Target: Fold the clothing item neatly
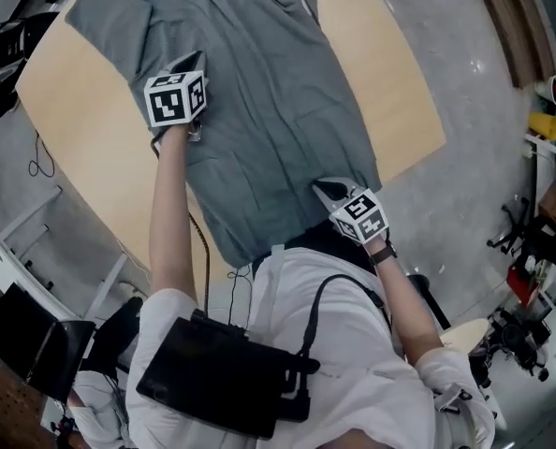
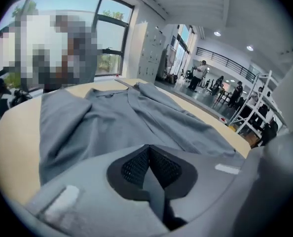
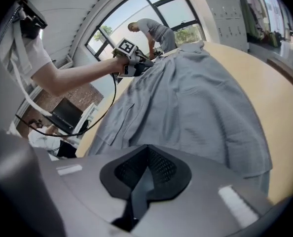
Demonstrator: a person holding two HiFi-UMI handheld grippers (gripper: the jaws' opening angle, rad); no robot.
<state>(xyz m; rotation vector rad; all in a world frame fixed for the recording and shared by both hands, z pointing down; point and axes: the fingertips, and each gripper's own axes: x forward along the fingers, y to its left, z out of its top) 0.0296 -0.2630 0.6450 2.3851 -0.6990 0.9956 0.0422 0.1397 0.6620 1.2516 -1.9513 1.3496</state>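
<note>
Grey shirt (image 1: 259, 110) lay spread lengthwise on the light wooden table (image 1: 400, 82), collar at the far end. My left tongs (image 2: 149, 154) were closed on a fold of the shirt at its left side, just below the sleeve. My right tongs (image 3: 147, 156) were likewise clamped on its cloth, at the near right hem corner.
</note>
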